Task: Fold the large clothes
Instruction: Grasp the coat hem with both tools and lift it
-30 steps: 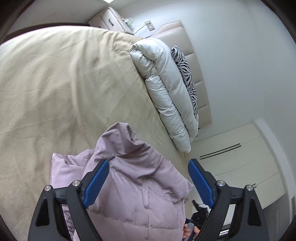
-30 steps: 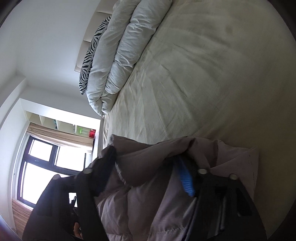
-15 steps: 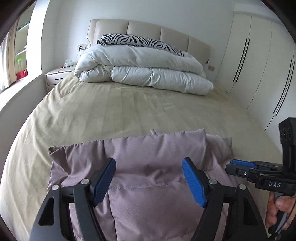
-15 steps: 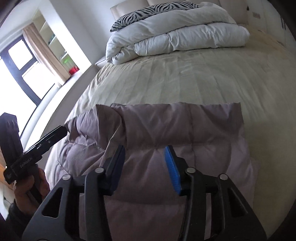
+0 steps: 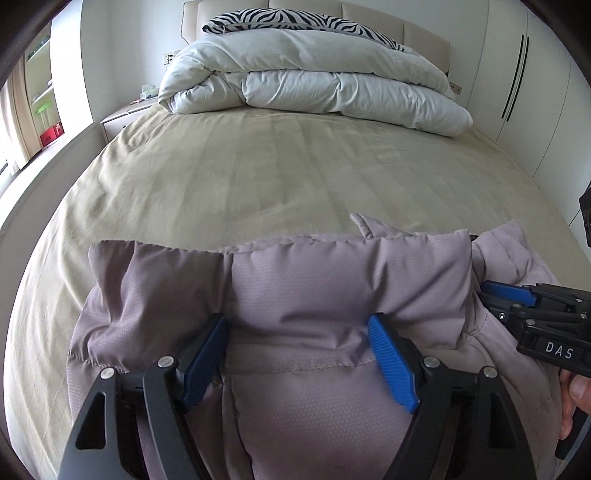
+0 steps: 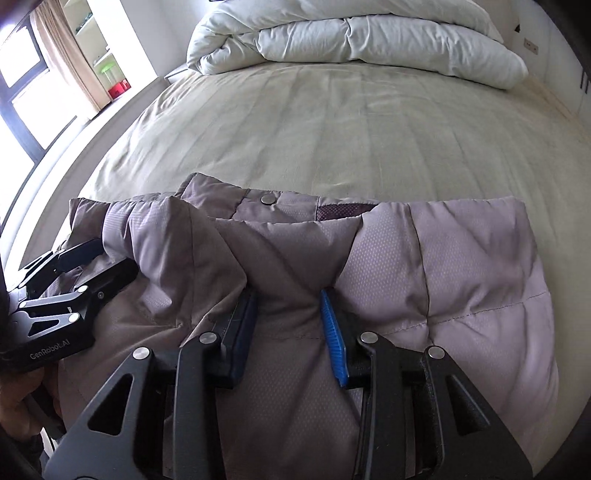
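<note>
A mauve quilted puffer jacket (image 5: pixel 314 295) lies on the near part of a beige-sheeted bed (image 5: pixel 258 166), directly under and ahead of both tongs, its far edge forming a puffy band across the view. The left gripper (image 5: pixel 297 354) stands with its blue pads set wide, the jacket's padded fabric bulging between them; the pads seem to press into the surface, but whether they truly pinch a fold cannot be told. The right gripper (image 6: pixel 290 332) is drawn in narrow, and a ridge of jacket fabric is gathered between its pads, so it looks to be holding the garment. Just beyond the right tongs a snap button (image 6: pixel 266 199) and a strip of darker lining show at the jacket's far edge. A rolled white duvet (image 5: pixel 310 77) with a zebra-print pillow (image 5: pixel 295 22) behind it lies well ahead of both tongs at the headboard. By my reading, the step in hand is laying down and squaring a fold, with the jacket already doubled into a compact block. The next move likely calls for releasing the pinched ridge without dragging it, then smoothing the bunched side lying between the two tongs.
</note>
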`<act>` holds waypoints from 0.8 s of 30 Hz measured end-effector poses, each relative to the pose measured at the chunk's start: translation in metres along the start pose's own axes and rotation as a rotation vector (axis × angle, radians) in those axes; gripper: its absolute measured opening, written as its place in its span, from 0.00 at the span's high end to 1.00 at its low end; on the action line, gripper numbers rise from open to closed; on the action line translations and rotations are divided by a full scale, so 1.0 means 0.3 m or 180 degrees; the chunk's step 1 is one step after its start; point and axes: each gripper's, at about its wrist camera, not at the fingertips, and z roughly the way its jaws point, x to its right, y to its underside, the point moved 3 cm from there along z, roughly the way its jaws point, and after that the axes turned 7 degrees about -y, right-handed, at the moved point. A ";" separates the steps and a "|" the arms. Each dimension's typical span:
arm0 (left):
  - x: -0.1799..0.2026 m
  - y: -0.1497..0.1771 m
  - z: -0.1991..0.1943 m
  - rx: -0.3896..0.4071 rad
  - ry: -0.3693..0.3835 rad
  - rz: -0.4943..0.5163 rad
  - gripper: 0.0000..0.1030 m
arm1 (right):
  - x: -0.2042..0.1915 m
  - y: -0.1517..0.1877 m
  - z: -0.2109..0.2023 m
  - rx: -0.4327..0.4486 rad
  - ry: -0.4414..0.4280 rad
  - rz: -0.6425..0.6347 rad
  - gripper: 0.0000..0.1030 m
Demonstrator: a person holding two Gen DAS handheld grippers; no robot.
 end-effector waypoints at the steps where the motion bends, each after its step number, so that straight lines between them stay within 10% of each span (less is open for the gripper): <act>1: -0.004 0.003 0.008 -0.0003 0.0010 -0.0011 0.20 | 0.008 0.002 0.008 0.0011 -0.0028 0.0025 0.68; 24: 0.001 0.032 0.065 -0.0028 -0.0023 -0.0059 0.18 | 0.069 -0.015 0.125 0.0105 -0.0104 0.0020 0.68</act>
